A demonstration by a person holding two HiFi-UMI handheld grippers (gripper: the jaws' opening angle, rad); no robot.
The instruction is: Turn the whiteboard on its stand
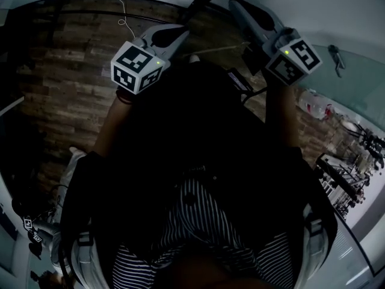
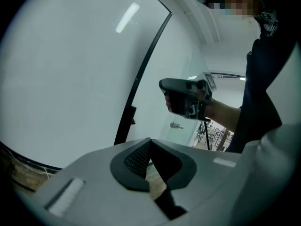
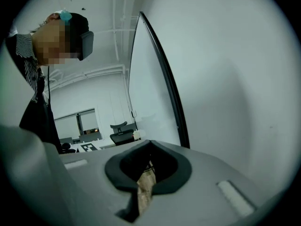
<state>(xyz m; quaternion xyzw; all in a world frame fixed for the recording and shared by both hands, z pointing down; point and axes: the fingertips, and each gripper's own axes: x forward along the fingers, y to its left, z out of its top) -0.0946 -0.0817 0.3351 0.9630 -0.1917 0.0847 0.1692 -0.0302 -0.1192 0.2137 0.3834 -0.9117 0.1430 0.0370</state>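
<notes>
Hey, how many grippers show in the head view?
2: the left gripper at upper left, the right gripper at upper right. None seems hidden.

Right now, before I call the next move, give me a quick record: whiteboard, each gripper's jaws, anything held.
whiteboard: close ahead of both grippers, white face with a black frame edge
left gripper: jaws together, nothing between them
right gripper: jaws together, nothing between them
held: nothing
contact with whiteboard: none visible
floor: wood-look planks
</notes>
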